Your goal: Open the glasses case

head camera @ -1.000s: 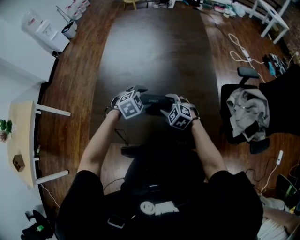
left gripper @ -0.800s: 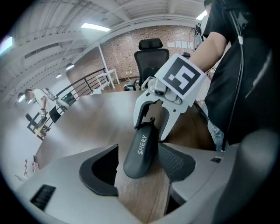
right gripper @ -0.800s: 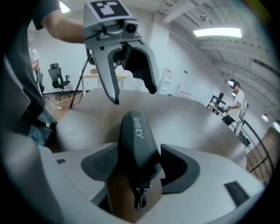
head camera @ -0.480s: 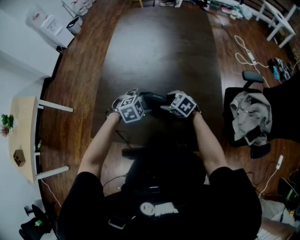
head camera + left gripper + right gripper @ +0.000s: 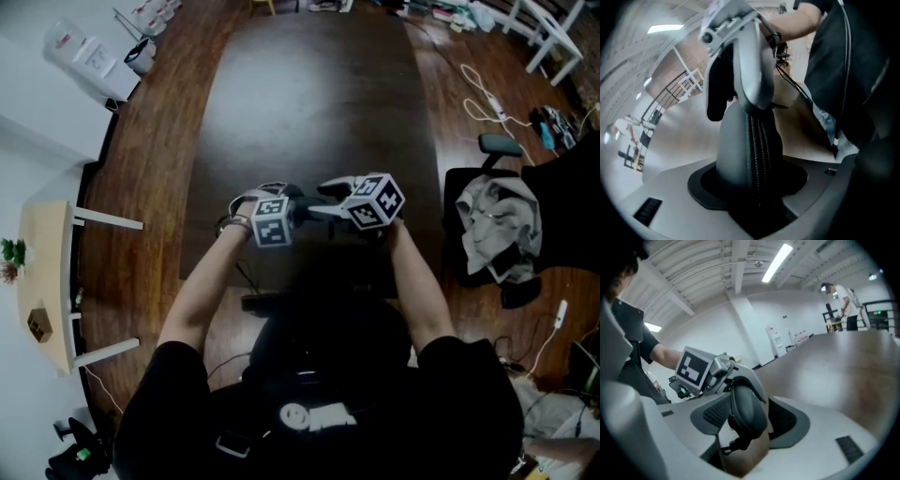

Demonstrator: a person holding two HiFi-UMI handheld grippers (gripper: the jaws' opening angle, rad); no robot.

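L gripper (image 5: 750,187) just clamped prob. light, semi-stiff glasses case (image 5: 736,150); R gripper (image 5: 747,420) closing, jaws apart round its end, so take zip pull (image 5: 736,444).

Glasses case (image 5: 309,204) up off table (image 5: 319,94), over near edge, between my two grippers. My left gripper (image 5: 292,210) on its left end, my right gripper (image 5: 330,199) at its right end. Left jaws just closing, pads on case sides. Right jaws just closing too, case end between them, not clamped. Chair (image 5: 497,145) right of table – cloth (image 5: 495,220) on seat. Side table (image 5: 42,244) far left – small box (image 5: 37,324) on it. Cables (image 5: 483,98) on floor, back right.
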